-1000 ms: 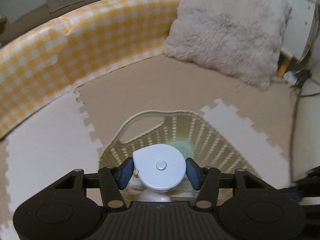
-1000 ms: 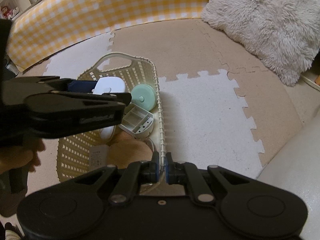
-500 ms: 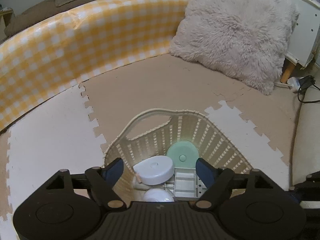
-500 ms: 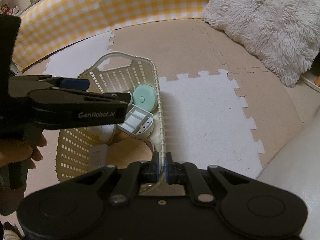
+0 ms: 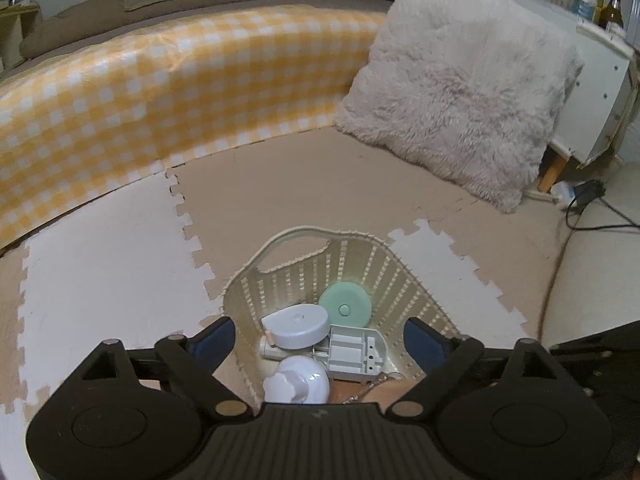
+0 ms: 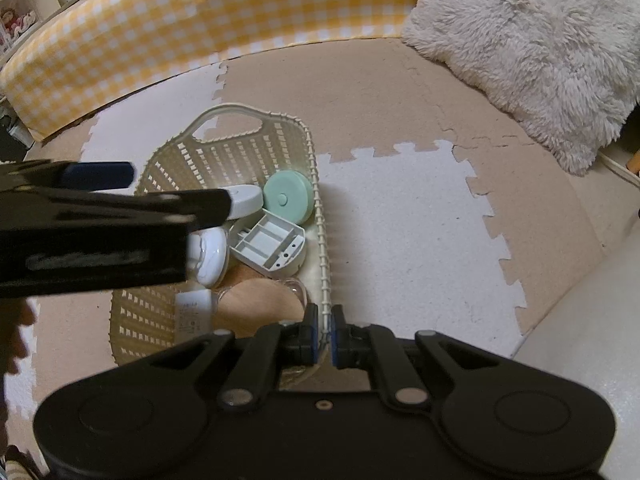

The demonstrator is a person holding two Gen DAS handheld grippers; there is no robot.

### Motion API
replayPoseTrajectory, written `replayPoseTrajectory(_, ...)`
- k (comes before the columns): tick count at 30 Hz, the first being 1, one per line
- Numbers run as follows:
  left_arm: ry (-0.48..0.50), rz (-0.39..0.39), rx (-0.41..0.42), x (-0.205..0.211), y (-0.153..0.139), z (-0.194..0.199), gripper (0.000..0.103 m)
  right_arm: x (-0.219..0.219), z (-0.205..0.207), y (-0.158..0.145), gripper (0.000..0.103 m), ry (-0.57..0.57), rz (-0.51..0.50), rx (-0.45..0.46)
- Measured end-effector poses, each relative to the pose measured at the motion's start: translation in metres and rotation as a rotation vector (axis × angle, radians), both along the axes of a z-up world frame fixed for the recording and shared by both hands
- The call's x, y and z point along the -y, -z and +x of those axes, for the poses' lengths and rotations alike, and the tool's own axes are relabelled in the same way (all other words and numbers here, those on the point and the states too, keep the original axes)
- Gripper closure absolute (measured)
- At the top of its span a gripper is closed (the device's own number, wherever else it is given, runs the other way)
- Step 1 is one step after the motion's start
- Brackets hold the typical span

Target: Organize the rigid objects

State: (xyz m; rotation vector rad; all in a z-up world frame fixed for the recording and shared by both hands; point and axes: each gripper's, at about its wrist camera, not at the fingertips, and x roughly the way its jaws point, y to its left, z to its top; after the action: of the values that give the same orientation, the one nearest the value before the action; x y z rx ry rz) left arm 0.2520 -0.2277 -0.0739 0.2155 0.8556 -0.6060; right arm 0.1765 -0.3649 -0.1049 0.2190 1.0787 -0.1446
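Note:
A cream slatted basket [image 5: 296,236] stands on the foam floor mats. Inside lie a pale round case [image 5: 298,324], a mint green disc [image 5: 345,306], a grey compartment box [image 5: 354,354] and a white knobbed piece [image 5: 296,380]. My left gripper [image 5: 319,336] hovers above them, its jaws opening wide with nothing between the pads. In the right wrist view my right gripper [image 6: 325,328] is shut on the near right wall of the basket [image 6: 236,110]. The left gripper [image 6: 176,189] reaches in from the left over the round case [image 6: 248,200].
A yellow checked bumper [image 5: 160,92] curves along the back. A fluffy grey cushion [image 5: 460,108] leans at the back right, beside a white cabinet [image 5: 592,92]. A black cable [image 5: 580,216] trails at the right. A wooden disc [image 6: 260,304] and a white card [image 6: 194,312] lie in the basket's near end.
The left gripper's jaws spread and let go of the pale round case, which dropped into the basket beside the mint disc. The left gripper rose a little. The right gripper stayed put.

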Motion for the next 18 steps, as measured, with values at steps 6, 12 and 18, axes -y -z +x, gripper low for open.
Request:
replayPoseTrajectory(6, -0.038, -0.03, 0.011, -0.022, -0.018, -0.014, 0.006, 0.0, -0.009, -0.017, 0.093, 0.025, -0.003, 0.066)
replayPoseTrajectory(12, -0.099, -0.069, 0.047, -0.047, -0.039, -0.036, 0.004, -0.005, -0.026, -0.041, 0.082, 0.022, -0.026, 0.162)
replayPoseTrajectory(18, -0.162, -0.123, 0.073, -0.076, -0.064, -0.062, 0.003, -0.01, -0.051, -0.066, 0.068, 0.037, -0.066, 0.248)
